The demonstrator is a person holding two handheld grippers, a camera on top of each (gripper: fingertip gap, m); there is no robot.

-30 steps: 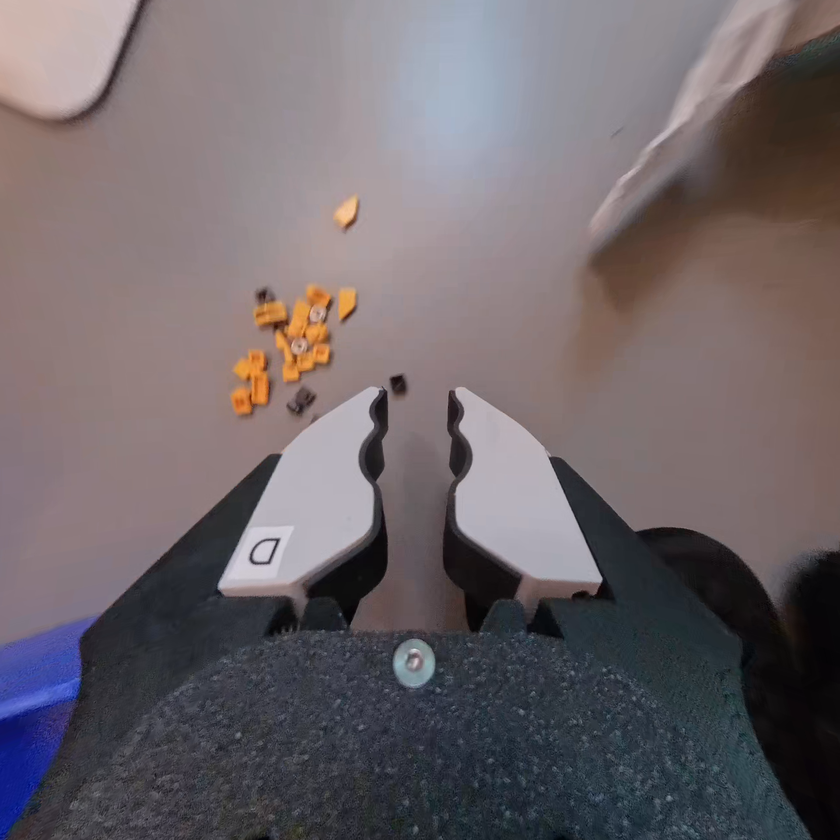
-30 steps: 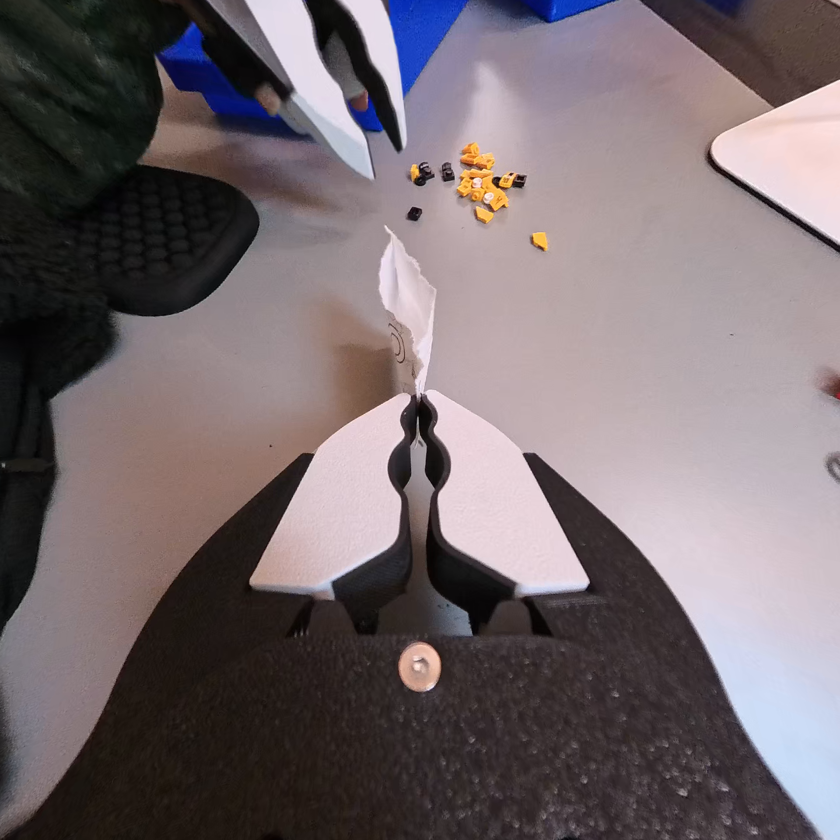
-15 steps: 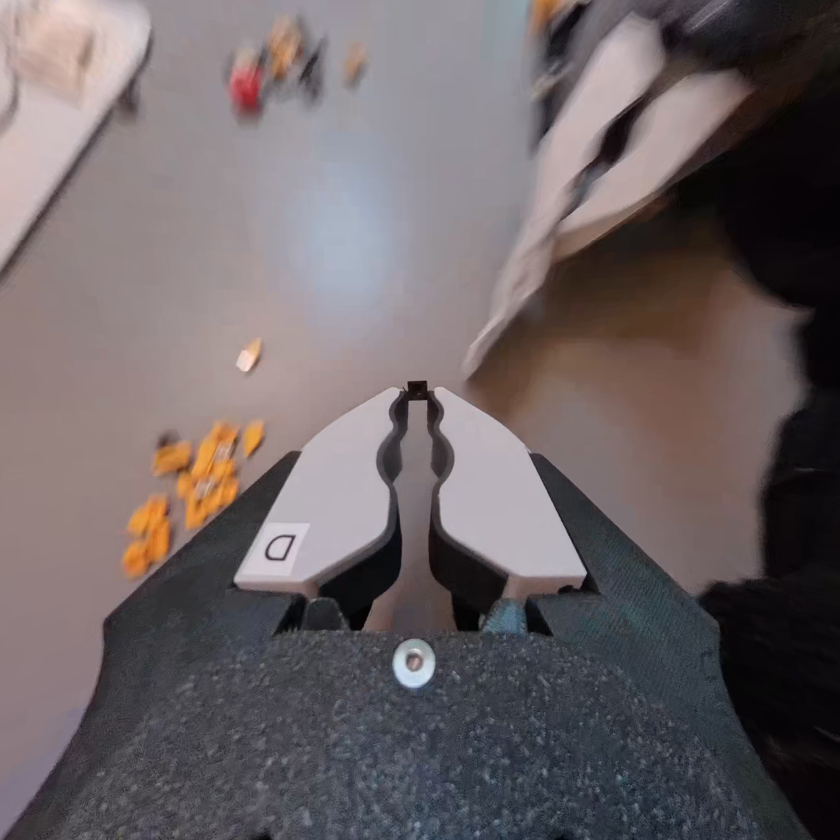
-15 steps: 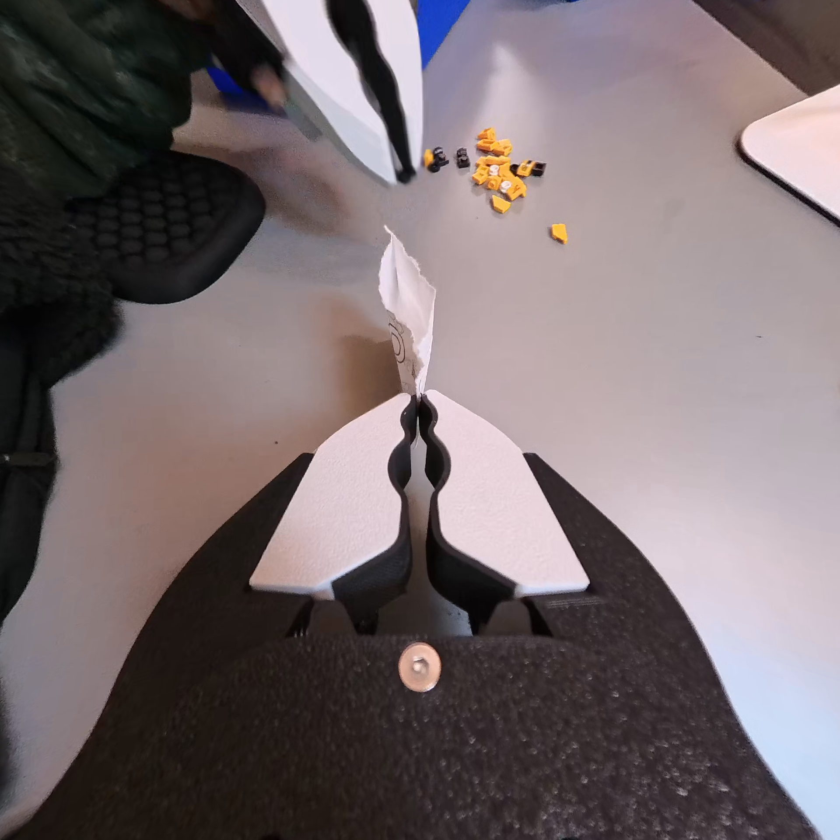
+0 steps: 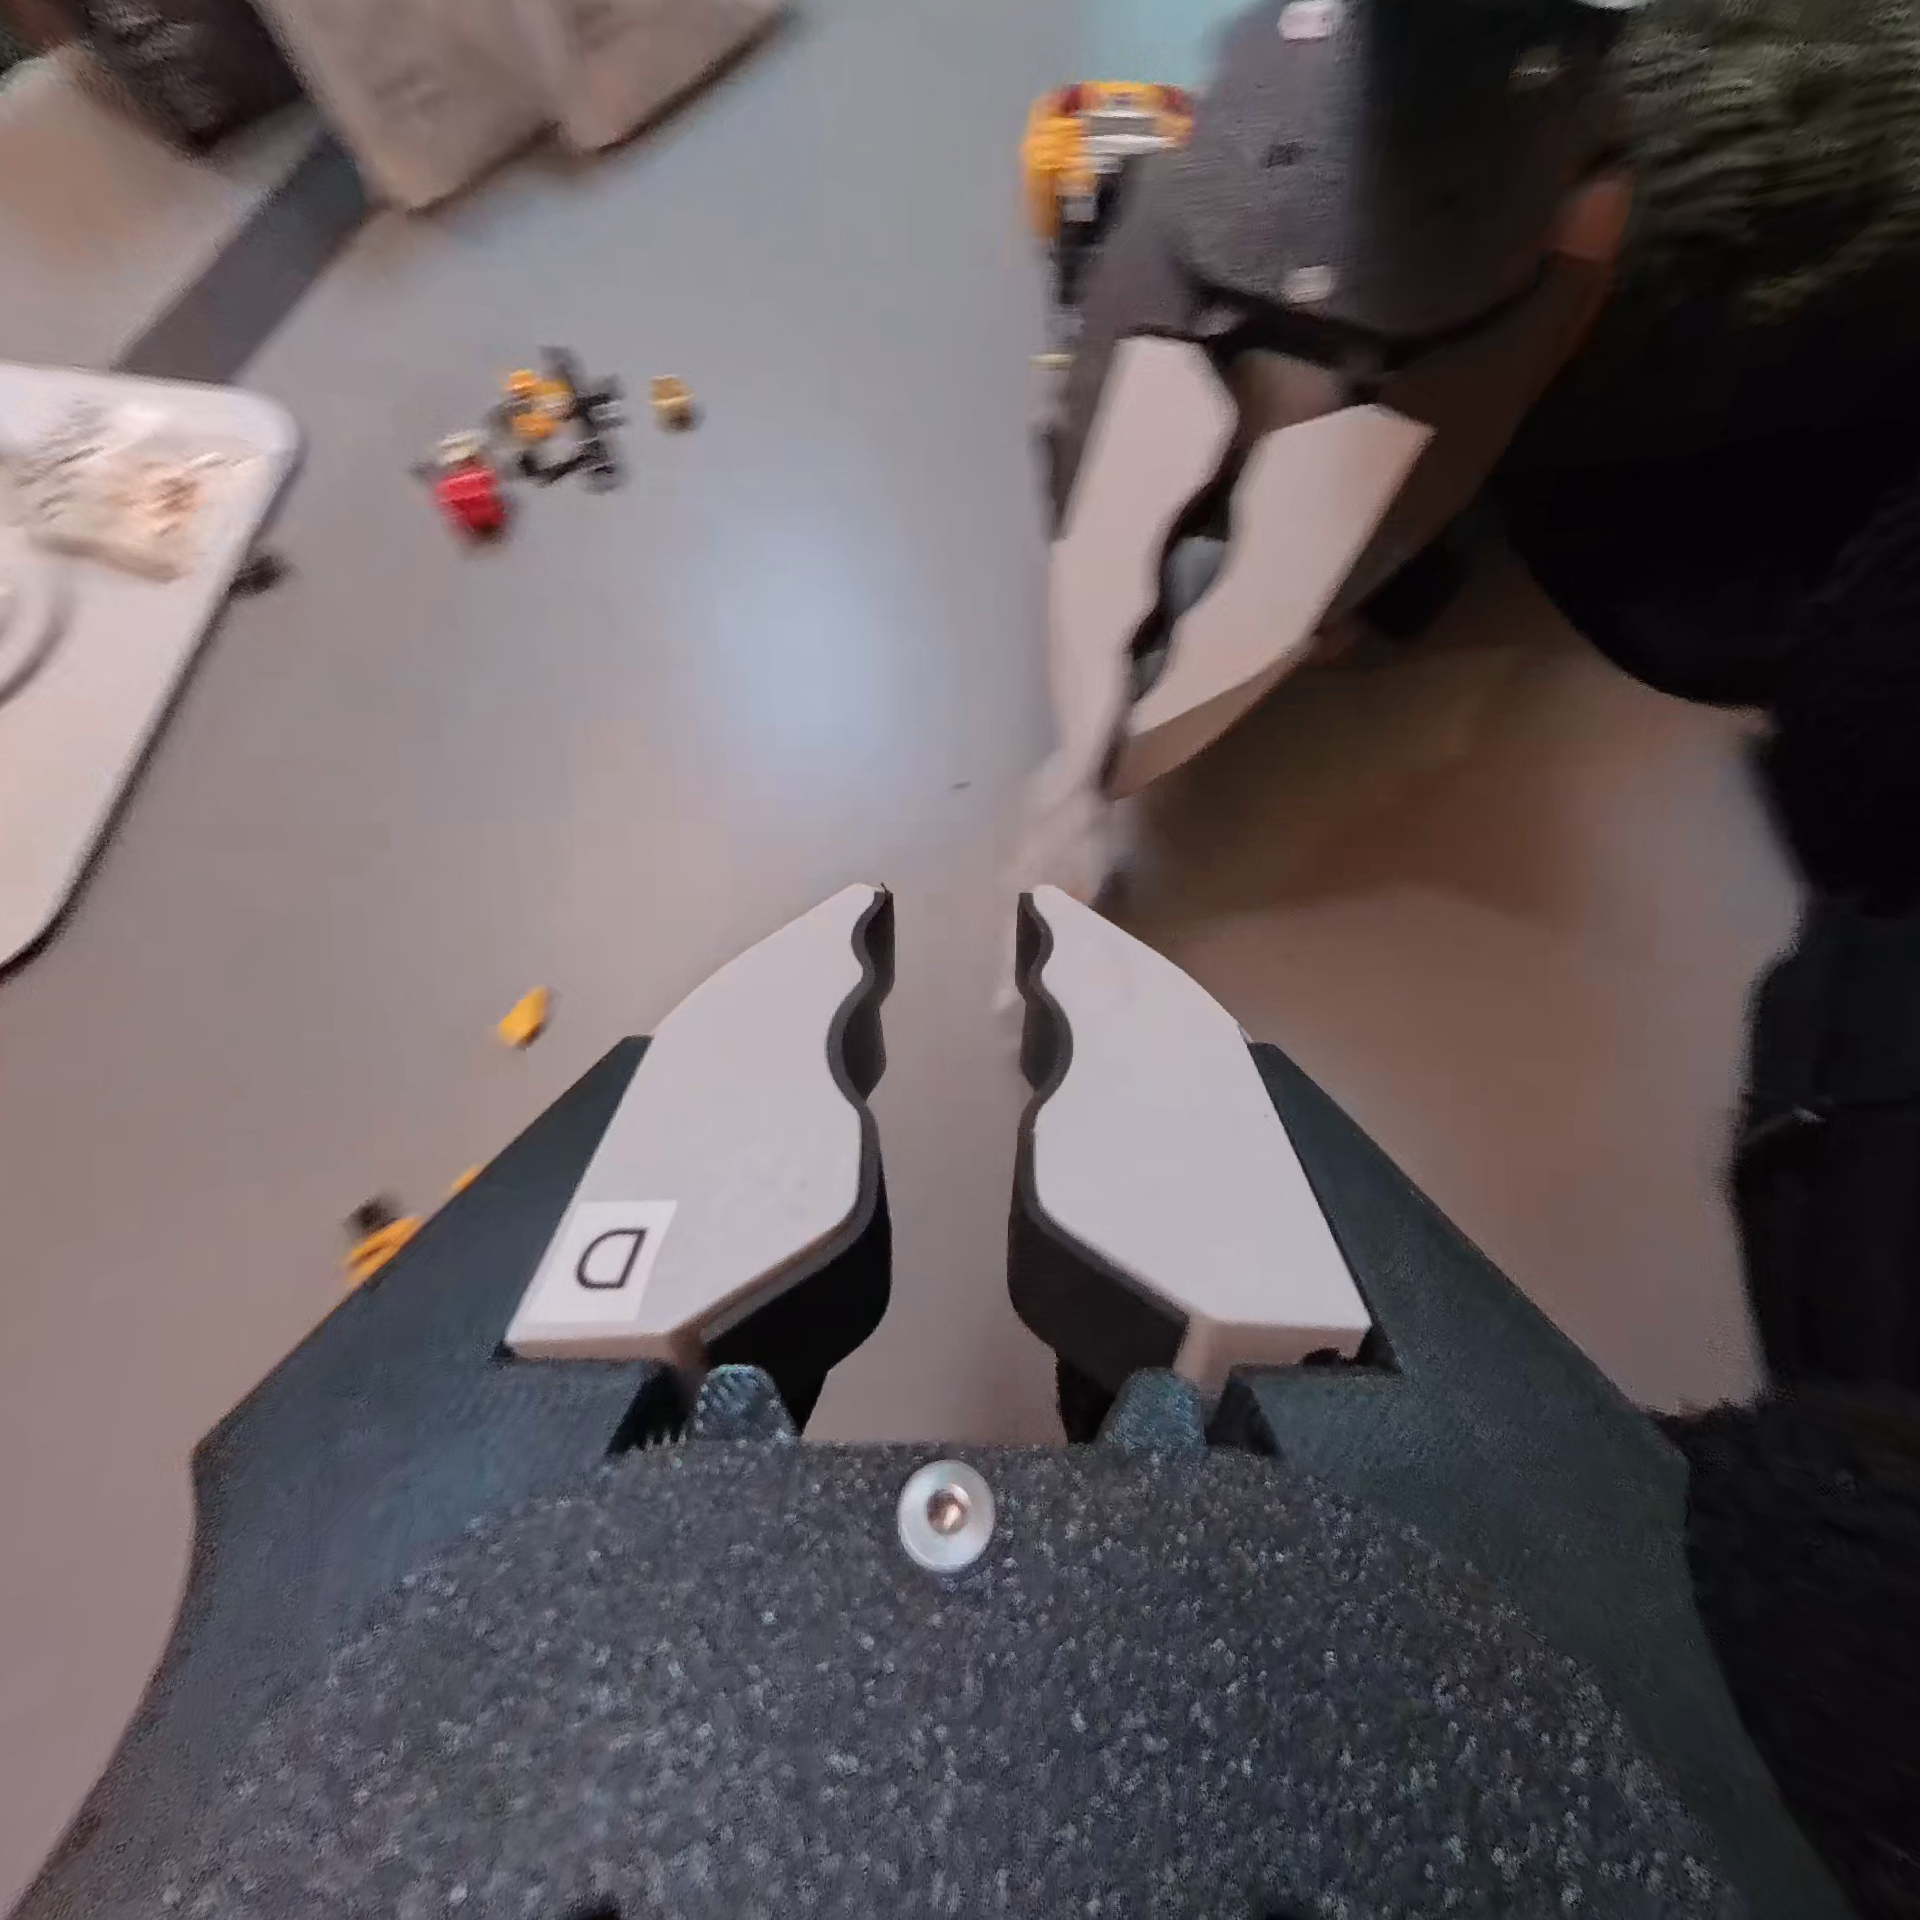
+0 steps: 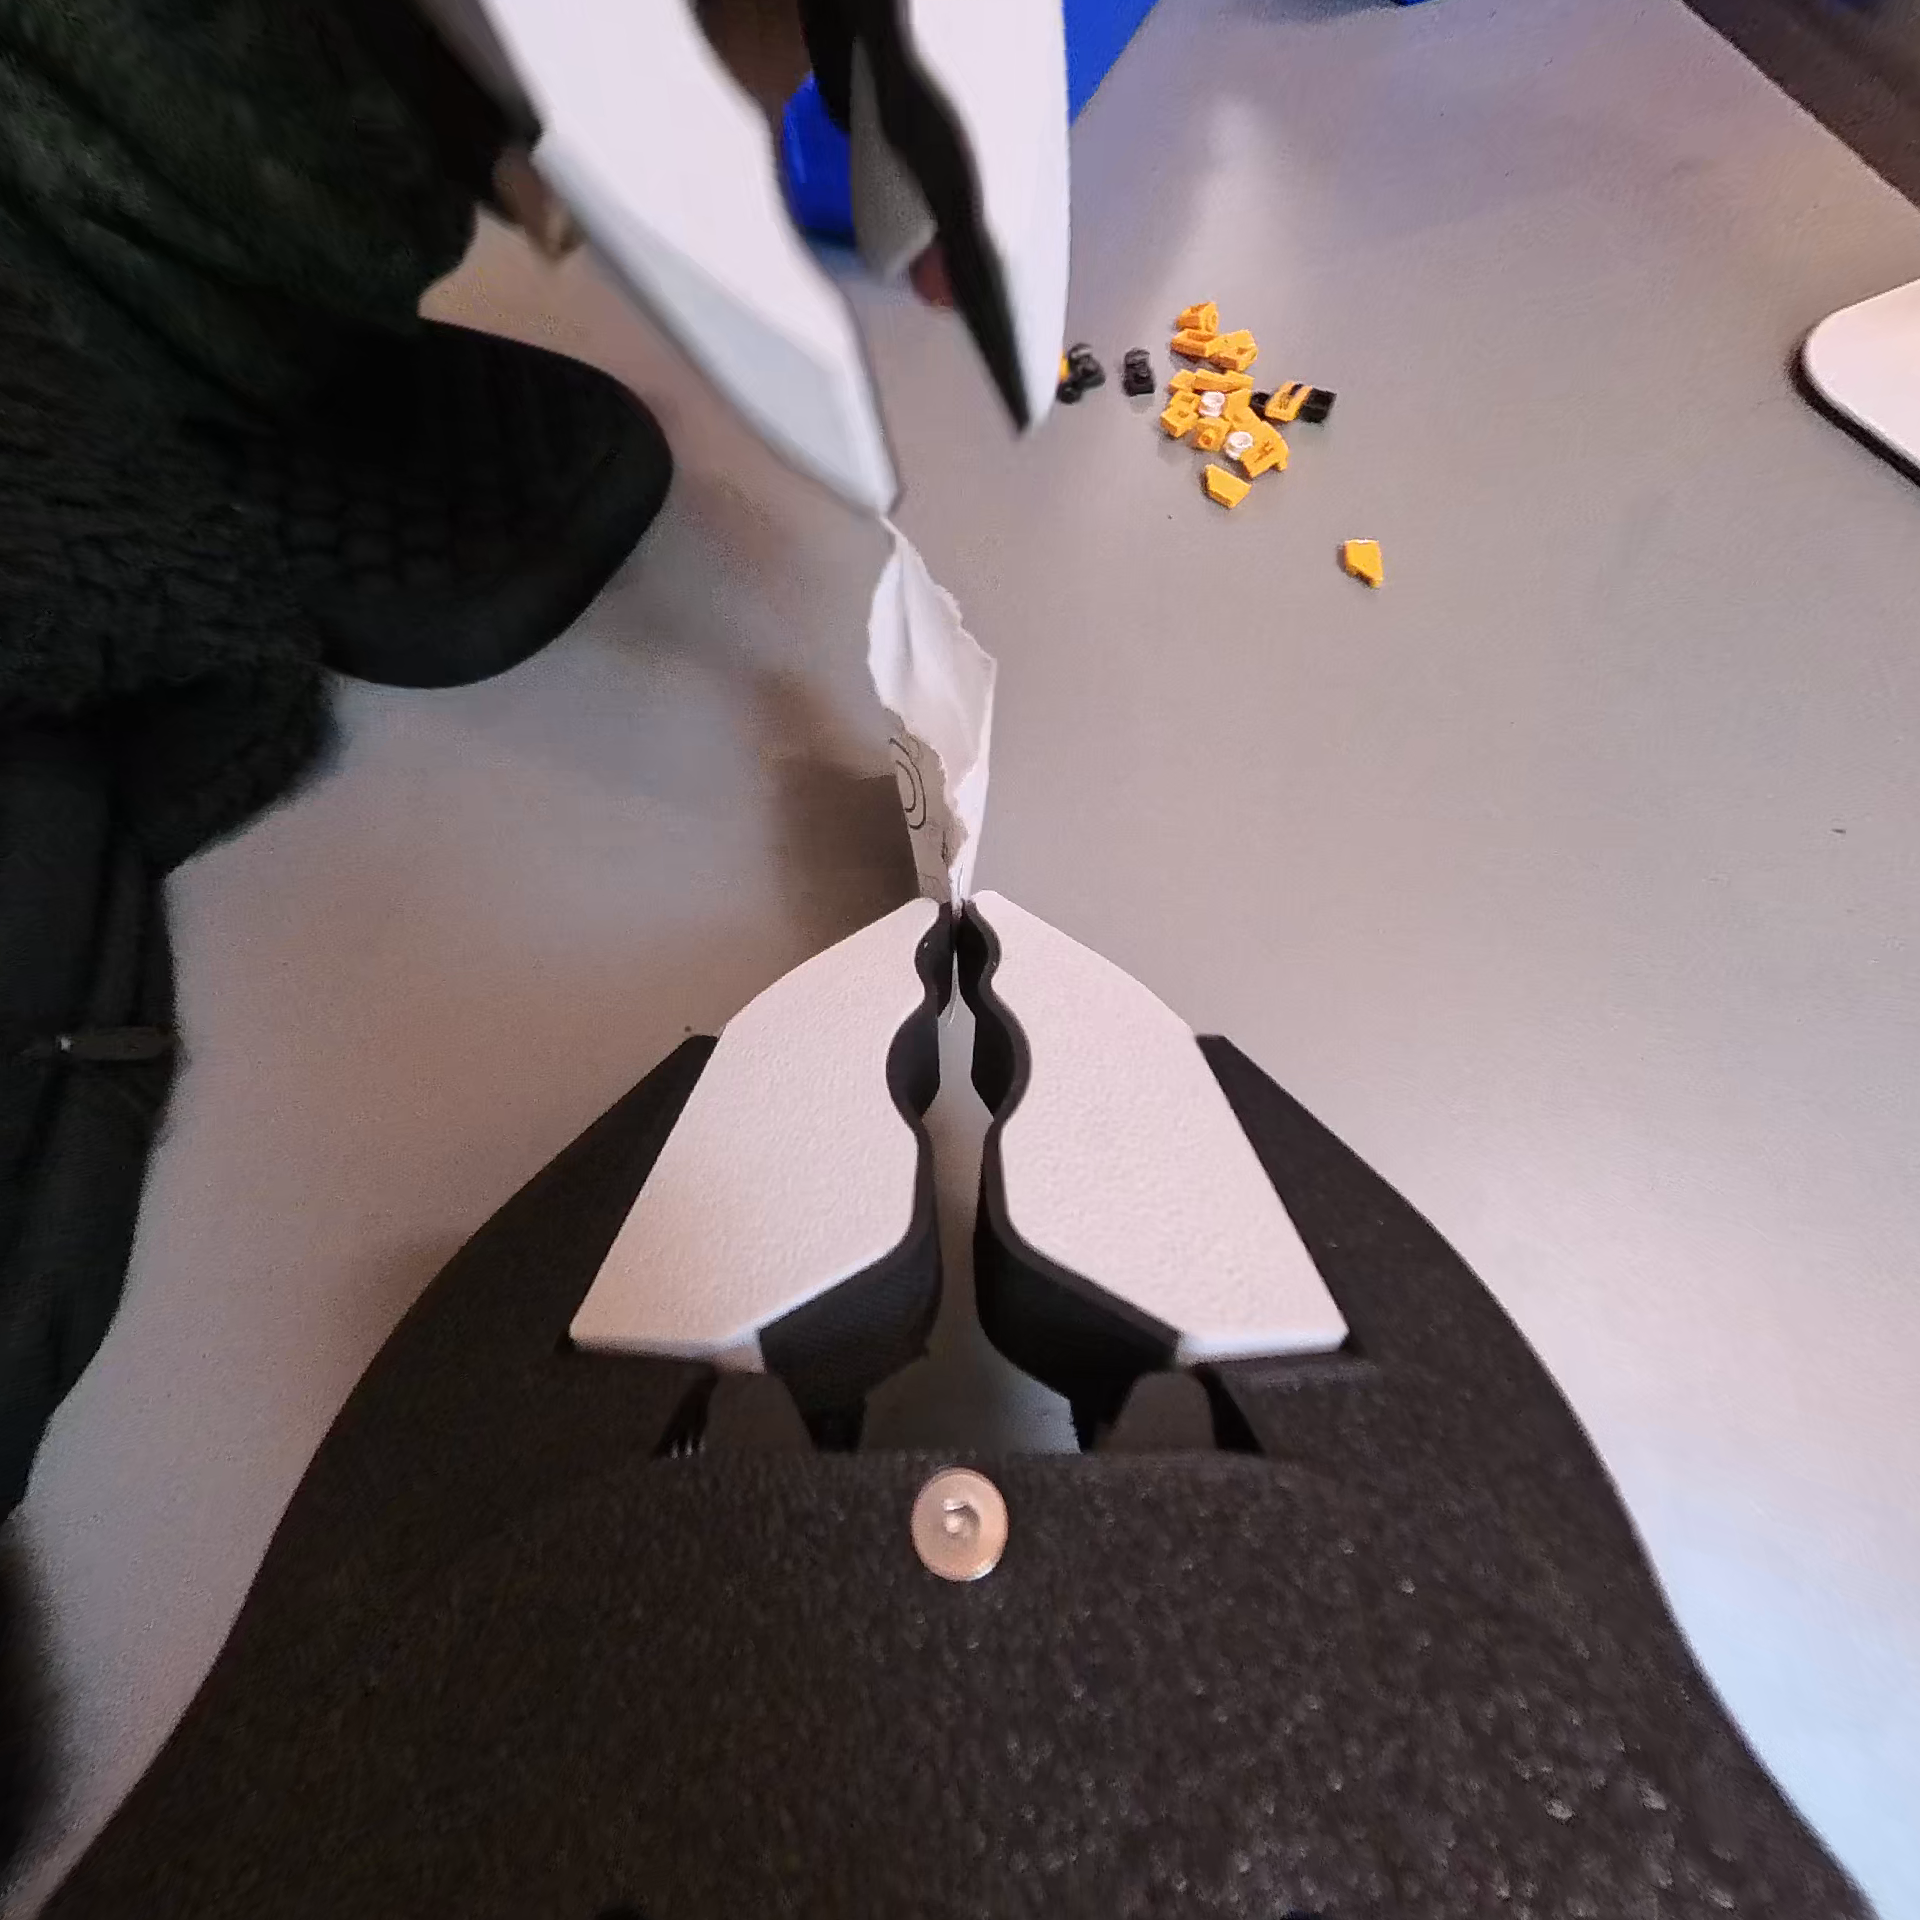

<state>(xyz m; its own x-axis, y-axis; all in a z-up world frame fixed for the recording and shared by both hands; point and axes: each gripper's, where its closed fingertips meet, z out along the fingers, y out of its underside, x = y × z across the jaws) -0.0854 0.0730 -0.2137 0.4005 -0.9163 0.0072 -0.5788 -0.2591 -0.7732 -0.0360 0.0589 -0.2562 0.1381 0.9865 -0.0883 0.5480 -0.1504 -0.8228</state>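
SURFACE: grey table (image 6: 1455,935), matte, with a soft glare patch in the left wrist view.
ROOM: blue bin (image 6: 821,156) at the far edge behind the left gripper; dark padded seat (image 6: 499,499) just off the table's left edge; white tray (image 5: 125,582) at one side.
LEFT GRIPPER (image 5: 954,914): jaws apart, bare table between the pads, nothing held. Seen from the right wrist, it hangs tip-down just above the bag's torn top.
RIGHT GRIPPER (image 6: 956,909): pads clenched on the lower end of a torn white paper bag (image 6: 935,675), which stands up from the tips.
BRICKS: orange pile (image 6: 1226,400) with a few black pieces on the table beyond the bag; one orange piece (image 6: 1363,561) apart from it.
LEFT VIEW ONLY: second cluster with a red piece (image 5: 473,499), papers on the tray, yellow model (image 5: 1101,135), all blurred.
RIGHT VIEW ONLY: bag's printed face, sharp pile detail.
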